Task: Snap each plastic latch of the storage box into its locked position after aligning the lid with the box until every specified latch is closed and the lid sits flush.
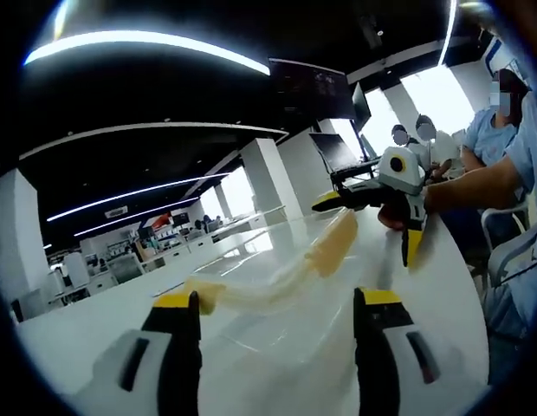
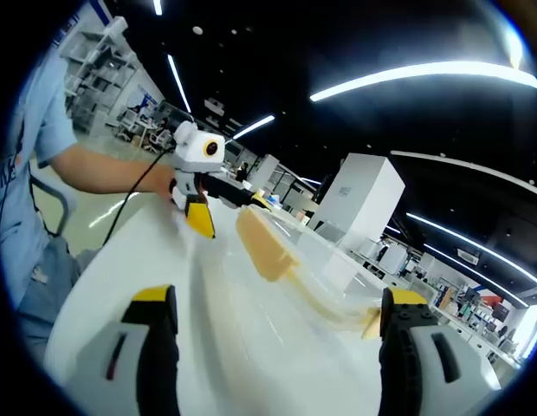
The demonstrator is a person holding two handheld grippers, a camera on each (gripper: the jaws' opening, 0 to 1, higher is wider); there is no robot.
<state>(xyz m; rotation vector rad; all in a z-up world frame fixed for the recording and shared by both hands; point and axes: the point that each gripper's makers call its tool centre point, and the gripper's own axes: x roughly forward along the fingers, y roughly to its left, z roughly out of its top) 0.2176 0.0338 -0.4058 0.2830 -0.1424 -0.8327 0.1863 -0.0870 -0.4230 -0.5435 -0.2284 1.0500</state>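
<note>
The storage box lid (image 1: 277, 295), a translucent pale sheet with tan plastic latches, lies on the white tabletop (image 1: 95, 325) between the two grippers. In the left gripper view, one tan latch (image 1: 333, 247) sits on the far edge and another (image 1: 206, 295) lies just beside the left gripper (image 1: 277, 347), whose yellow-tipped fingers (image 1: 177, 338) stand wide apart and hold nothing. Across the lid, the right gripper (image 1: 381, 204) is held in a person's hand (image 1: 398, 217) near the far latch. In the right gripper view, the right gripper (image 2: 281, 347) also has its fingers (image 2: 152, 347) spread wide and empty, with a latch (image 2: 264, 243) ahead and the left gripper (image 2: 212, 195) beyond it.
</note>
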